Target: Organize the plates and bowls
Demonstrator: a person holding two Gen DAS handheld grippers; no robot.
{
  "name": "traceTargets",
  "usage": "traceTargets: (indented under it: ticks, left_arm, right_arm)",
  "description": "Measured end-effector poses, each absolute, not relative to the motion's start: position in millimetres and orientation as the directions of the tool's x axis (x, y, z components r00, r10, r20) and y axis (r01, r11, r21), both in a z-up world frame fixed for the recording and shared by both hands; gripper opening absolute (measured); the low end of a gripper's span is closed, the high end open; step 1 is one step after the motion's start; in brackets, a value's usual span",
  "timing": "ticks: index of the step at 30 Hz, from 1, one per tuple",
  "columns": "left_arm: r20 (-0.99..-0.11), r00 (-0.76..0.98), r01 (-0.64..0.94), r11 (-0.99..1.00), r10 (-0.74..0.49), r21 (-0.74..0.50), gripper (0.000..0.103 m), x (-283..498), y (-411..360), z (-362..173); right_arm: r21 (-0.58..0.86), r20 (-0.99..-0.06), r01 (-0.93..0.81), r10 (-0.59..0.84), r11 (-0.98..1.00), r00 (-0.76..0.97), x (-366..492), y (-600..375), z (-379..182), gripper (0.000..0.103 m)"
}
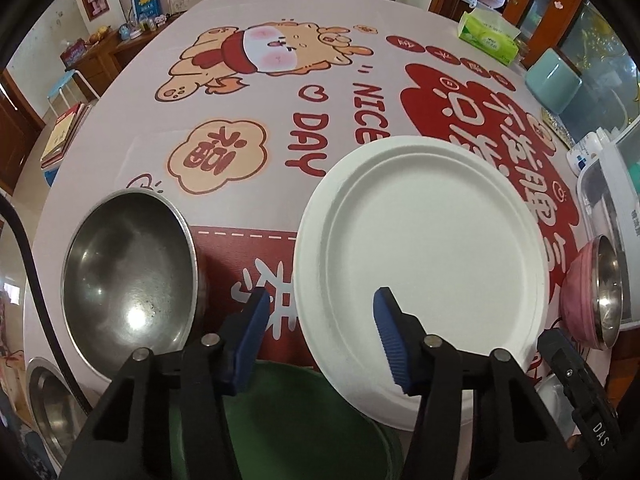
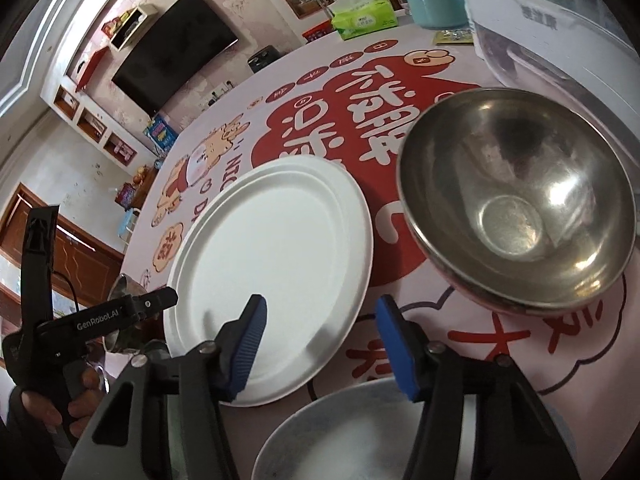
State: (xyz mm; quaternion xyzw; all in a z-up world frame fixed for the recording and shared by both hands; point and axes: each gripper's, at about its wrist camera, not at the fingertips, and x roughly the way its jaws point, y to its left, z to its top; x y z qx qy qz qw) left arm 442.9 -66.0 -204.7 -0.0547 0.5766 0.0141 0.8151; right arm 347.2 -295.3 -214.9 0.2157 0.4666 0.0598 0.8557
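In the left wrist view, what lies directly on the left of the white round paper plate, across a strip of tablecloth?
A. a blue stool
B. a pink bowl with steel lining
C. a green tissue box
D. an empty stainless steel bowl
D: the empty stainless steel bowl sits left of the white round paper plate, with printed tablecloth between them.

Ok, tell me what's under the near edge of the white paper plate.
In the left wrist view the white paper plate overlaps a dark green plate at its near edge, and the rest lies on the printed tablecloth. How far the green plate reaches beneath is covered.
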Motion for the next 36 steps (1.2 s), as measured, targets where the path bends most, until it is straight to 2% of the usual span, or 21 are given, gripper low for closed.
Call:
traceTargets:
  ticks: [10,21,28,36]
  left_arm:
    - [-0.96,0.279,-0.088,0.994,-0.032,-0.059,0.039,458.7,-69.7,-222.3]
    - [-0.961,0.272,-0.061,0.995,-0.059,-0.079,0.038,464.5,-74.4,-229.0]
    - [-0.955,0.282,-0.061,0.992,-0.089,-0.11,0.037,465.6,-72.9,-230.3]
    - [-0.948,0.294,-0.096,0.982,-0.125,-0.16,0.034,464.0,-63.0,-229.4]
  right_arm:
    - [0.336,-0.817,0.097,0.238,0.937,0.525,354.1,-284.5,-216.7,0.053]
    - [0.235,-0.853,0.083,0.165,0.968,0.495,360.5,-272.9,-222.2,0.047]
    - [0.222,-0.856,0.065,0.163,0.973,0.49,364.1,-272.1,-226.5,0.033]
    - [0.271,-0.838,0.065,0.203,0.96,0.507,361.0,-279.1,-224.6,0.03]
